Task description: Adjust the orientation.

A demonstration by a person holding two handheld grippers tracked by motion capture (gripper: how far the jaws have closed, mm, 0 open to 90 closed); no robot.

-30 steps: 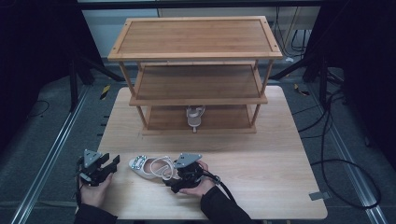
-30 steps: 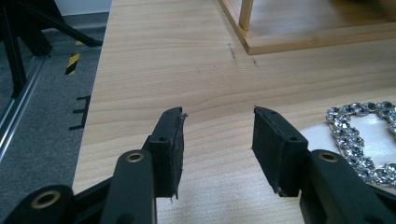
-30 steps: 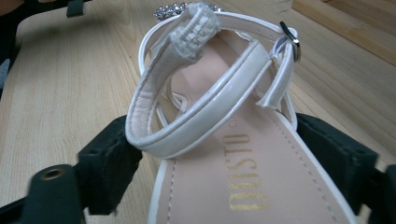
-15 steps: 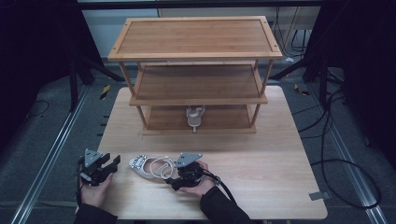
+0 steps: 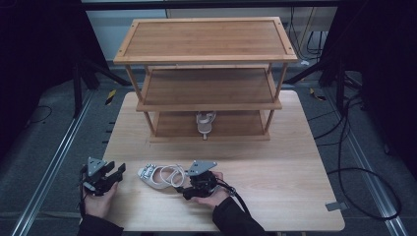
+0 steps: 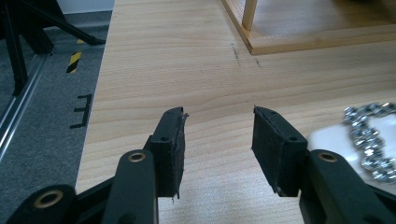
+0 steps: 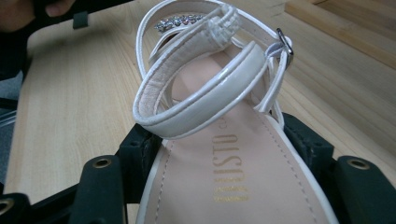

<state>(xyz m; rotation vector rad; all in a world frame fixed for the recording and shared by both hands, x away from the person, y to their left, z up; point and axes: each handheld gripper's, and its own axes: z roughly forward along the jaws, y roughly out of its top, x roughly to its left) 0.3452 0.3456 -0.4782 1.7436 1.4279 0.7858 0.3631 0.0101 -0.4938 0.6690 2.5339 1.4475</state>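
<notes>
My right tongs [image 5: 189, 189] have just been closing on the white sandal [image 5: 160, 176] heel near the table's [image 5: 275, 167] front edge. Left tongs [image 5: 118, 171] sit spread and empty by the front-left corner.

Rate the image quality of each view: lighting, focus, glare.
High view: table evenly lit, dark surroundings, soft focus. Left gripper view: sharp wood grain, black fingers slightly blurred by closeness, rhinestones glinting at the edge. Right gripper view: white sandal close and large, glossy strap shows mild sheen, background shelf blurred.
</notes>
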